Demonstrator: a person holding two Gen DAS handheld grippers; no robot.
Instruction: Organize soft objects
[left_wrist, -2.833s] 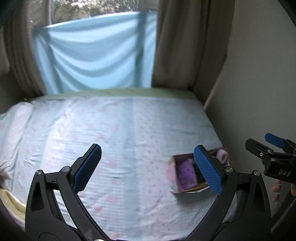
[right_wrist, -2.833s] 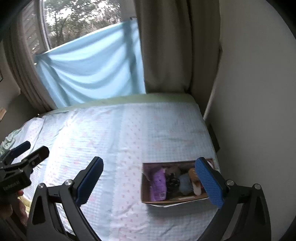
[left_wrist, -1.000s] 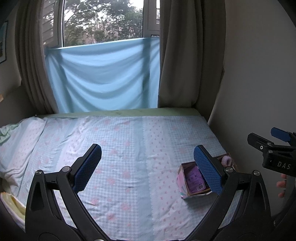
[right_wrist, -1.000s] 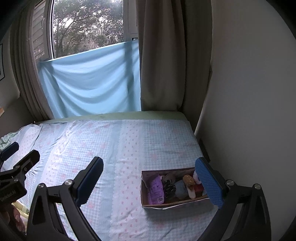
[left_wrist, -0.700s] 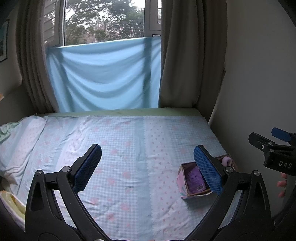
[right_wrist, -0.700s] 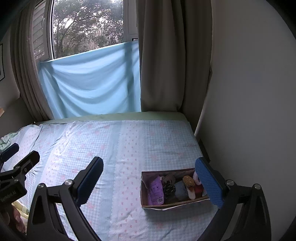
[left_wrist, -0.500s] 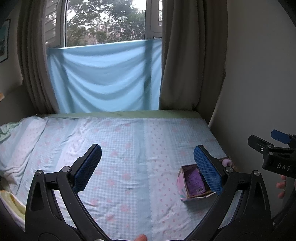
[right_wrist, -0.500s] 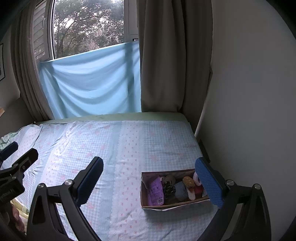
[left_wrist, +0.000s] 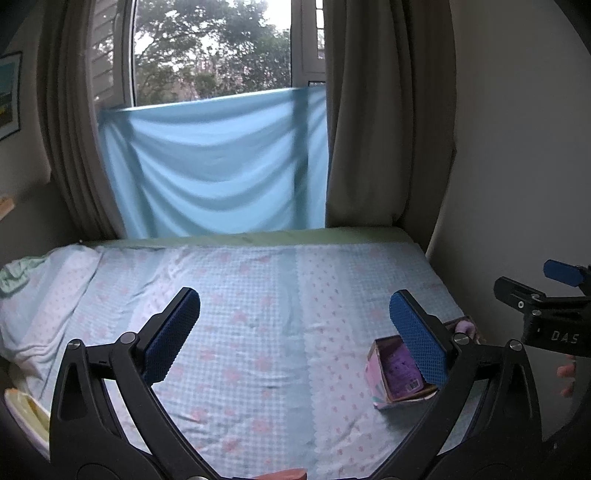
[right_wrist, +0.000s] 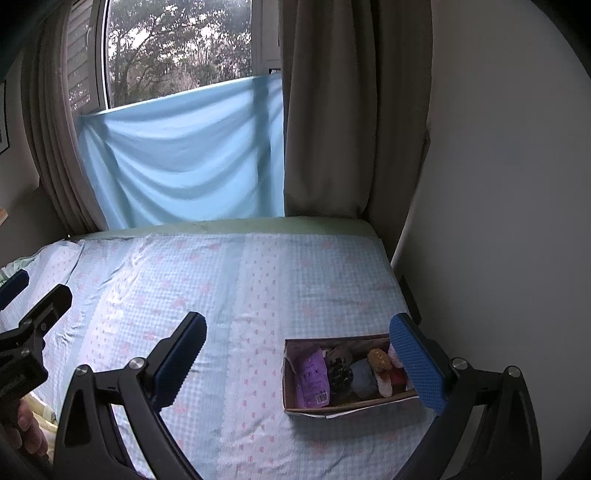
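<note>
**Both grippers empty above the bed, box of soft things packed at the right edge**

Left wrist view: the left gripper (left_wrist: 291, 325) hangs over the bed (left_wrist: 258, 295) with its fingers (left_wrist: 173, 328) spread wide and nothing between them. The pads are blue with a fine bumpy grip texture, set on black plastic arms. Below lies a light checked sheet with pink flowers, slightly wrinkled and soft-looking. A pillow (left_wrist: 40, 295) sits at the left end. The cardboard box (left_wrist: 397, 373) rests near the right edge of the bed, partly hidden behind the right finger; a purple packet (left_wrist: 400, 373) shows inside. The right gripper (left_wrist: 546, 306) appears at the far right, side-on, with fingertips of a hand beneath it.

Right wrist view: the right gripper (right_wrist: 295, 354) is likewise released and holds nothing. The box (right_wrist: 295, 369) is open-topped, shallow and rectangular, and stands on the sheet close to the wall. In it, side by side, lie the purple packet (right_wrist: 312, 376), a dark fuzzy thing (right_wrist: 340, 373), a blue-grey soft ball (right_wrist: 362, 378) and an orange plush toy (right_wrist: 378, 360). A light blue cloth (right_wrist: 184, 155) hangs across the window between brown curtains. The left gripper (right_wrist: 33, 321) shows at the left edge.

No loose soft thing lies on the sheet in view, so the sorting seems finished or near it. Any next move would call for finding an item outside these views.
</note>
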